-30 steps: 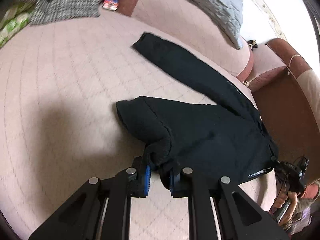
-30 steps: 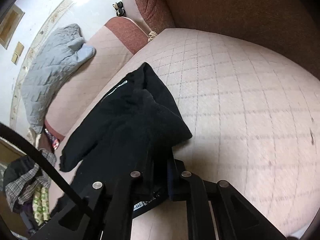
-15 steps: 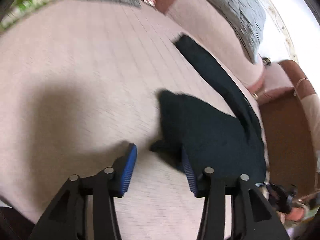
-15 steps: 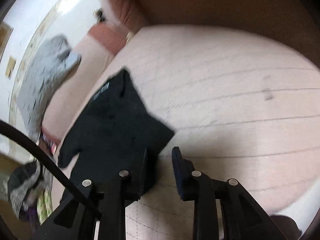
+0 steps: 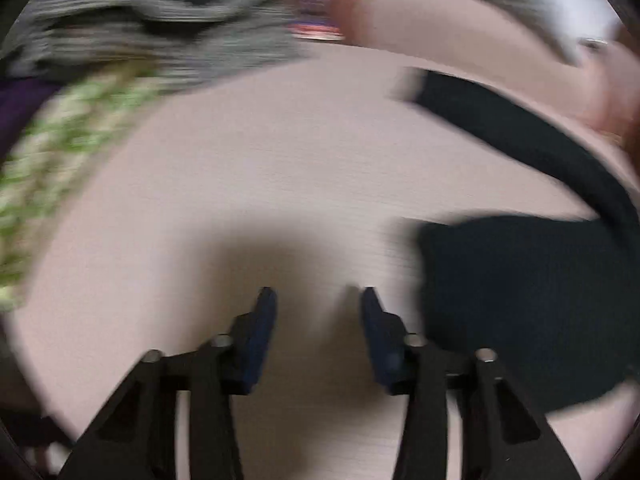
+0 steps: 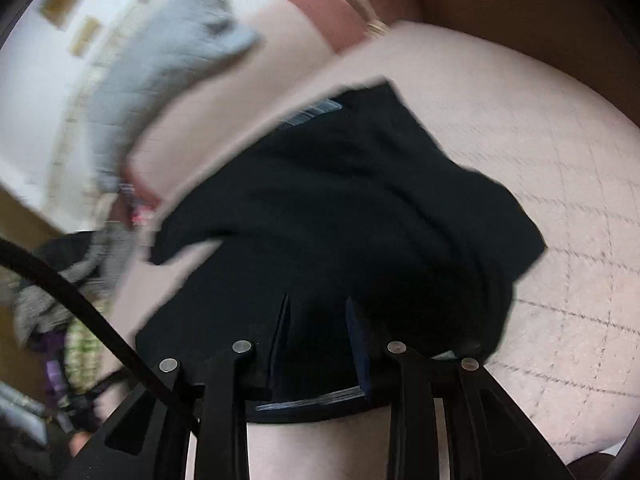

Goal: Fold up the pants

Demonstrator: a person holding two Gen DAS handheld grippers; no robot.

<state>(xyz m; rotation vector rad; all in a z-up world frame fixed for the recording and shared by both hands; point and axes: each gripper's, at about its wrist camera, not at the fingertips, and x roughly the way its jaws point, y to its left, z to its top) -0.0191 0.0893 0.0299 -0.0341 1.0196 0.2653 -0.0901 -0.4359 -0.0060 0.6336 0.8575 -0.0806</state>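
The black pants (image 5: 520, 292) lie on the pink quilted bed, partly folded, with one leg (image 5: 500, 128) stretching away to the far right. My left gripper (image 5: 316, 300) is open and empty over bare bedding, to the left of the pants. In the right wrist view the pants (image 6: 340, 208) fill the middle, a label strip near their far edge. My right gripper (image 6: 316, 308) is open just above the near part of the pants, holding nothing. Both views are blurred by motion.
A grey checked garment (image 5: 160, 44) and a green patterned cloth (image 5: 60, 152) lie at the far left of the bed. A grey quilted cushion (image 6: 160, 72) rests on the pink headboard. Brown upholstery (image 6: 520, 12) borders the bed at right.
Both grippers let go of the pants and opened. The left gripper swung left away from the fabric onto bare bedding; the right gripper moved back over the pants.
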